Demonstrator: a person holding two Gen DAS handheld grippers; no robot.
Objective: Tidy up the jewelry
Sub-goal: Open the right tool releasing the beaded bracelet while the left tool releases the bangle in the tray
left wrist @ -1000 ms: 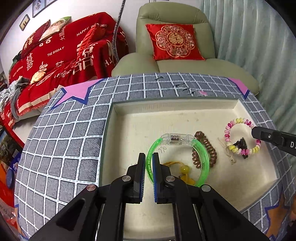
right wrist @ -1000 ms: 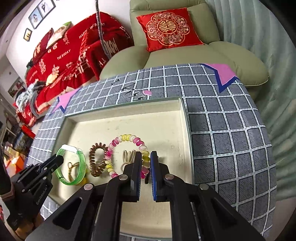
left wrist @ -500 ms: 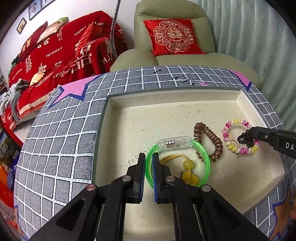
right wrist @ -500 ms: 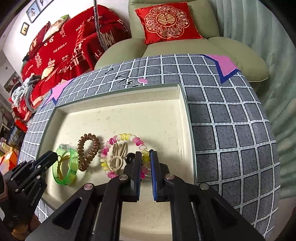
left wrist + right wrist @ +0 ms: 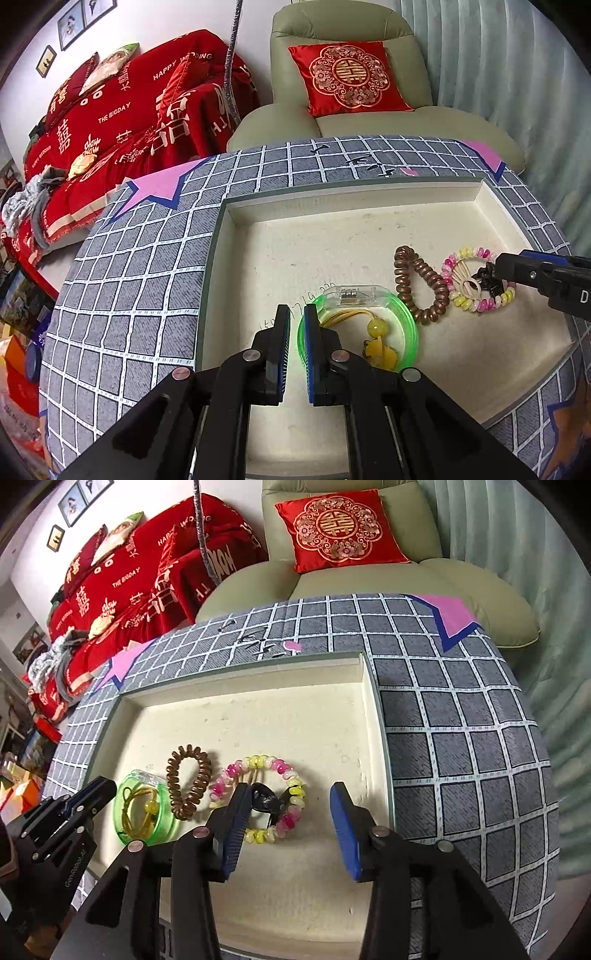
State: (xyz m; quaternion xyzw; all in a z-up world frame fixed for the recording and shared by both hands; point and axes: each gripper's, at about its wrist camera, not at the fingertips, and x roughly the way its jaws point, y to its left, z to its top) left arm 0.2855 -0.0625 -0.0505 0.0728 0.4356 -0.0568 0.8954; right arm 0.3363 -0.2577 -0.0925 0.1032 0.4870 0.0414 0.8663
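A low table (image 5: 122, 295) covered in a grey cloth with a white grid and pink star shapes edged in blue carries a shallow cream tray (image 5: 332, 206), its floor speckled with small marks. Behind the table stands a pale green armchair (image 5: 347, 22) with a red cushion (image 5: 347, 77) bearing a gold double-happiness character. To the left a sofa is draped in a red throw (image 5: 140, 114) printed in white with "HAPPY WEDDING", "THE BIGDAY" and Chinese characters. Framed pictures (image 5: 74, 18) hang on the white wall, and a pale green curtain (image 5: 517, 74) fills the right side.

Black handwriting runs across the cloth just beyond the tray, and a faint pencilled number lies on the tray floor by the green bangle (image 5: 406, 332); neither can be read. The left tool's body shows "GenRobot.AI" in the right wrist view.

All the jewelry lies in the near part of the tray: the green bangle with a yellow beaded charm (image 5: 376, 328) inside it, a brown spiral hair tie (image 5: 188, 782) beside it, then a pink-and-yellow bead bracelet (image 5: 291, 782) ringing a black clip (image 5: 264, 799).

The left tongs (image 5: 295, 332) are pinching the bangle's rim. The right tongs (image 5: 286, 812) are spreading, with the bracelet's near side between the pads, untouched.
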